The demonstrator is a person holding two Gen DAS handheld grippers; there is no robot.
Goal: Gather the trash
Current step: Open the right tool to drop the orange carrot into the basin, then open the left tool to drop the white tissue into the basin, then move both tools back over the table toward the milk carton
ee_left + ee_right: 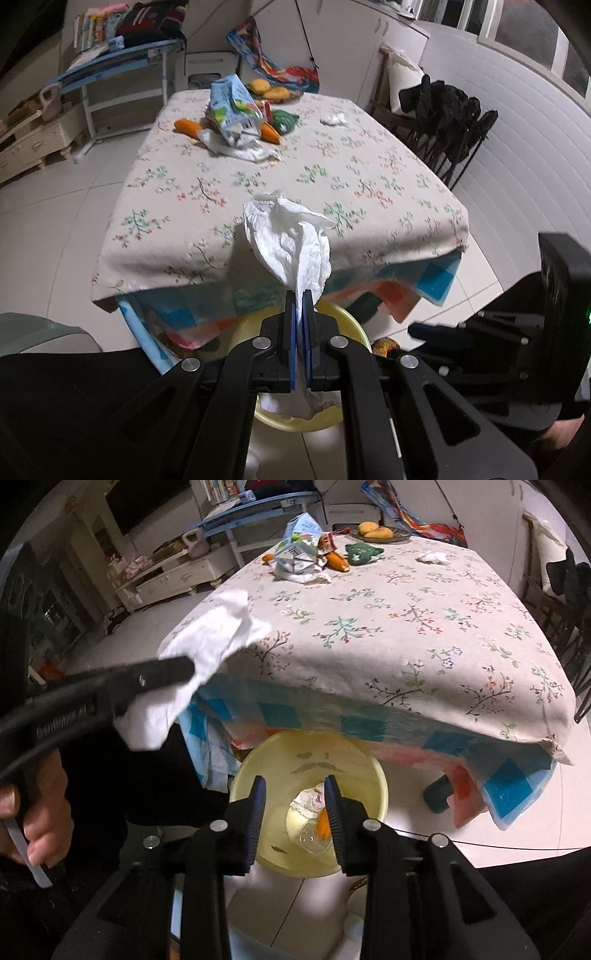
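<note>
White crumpled tissue point(290, 240) fills the centre of the left wrist view. The left gripper point(300, 295) is clenched on its lower end, blue pads pressed together with the paper pinched between them. At 6 o'clock, under the jaws, sits a yellow basin point(352, 321) on the floor. Beyond the tissue, a table point(258, 177) with a floral cloth extends toward 12 o'clock. At its far end lie a crushed carton point(234, 107), carrots point(189, 127) and another small tissue wad point(334, 119) at 1 o'clock. The right gripper's body shows at 4 o'clock.

Right wrist view: the right gripper point(295, 797) is released, jaws apart with nothing between the pads, directly above the yellow basin point(258, 764). Inside the basin lie crumpled paper point(308, 799) and an orange scrap point(323, 823). At 9 o'clock, the left gripper point(173, 672) holds the white tissue point(207, 646) beside the table corner; a hand point(44, 805) grips its handle at 8 o'clock. The carton point(299, 542) lies at 12 o'clock on the table point(406, 627), the small wad point(432, 556) at 1 o'clock.
</note>
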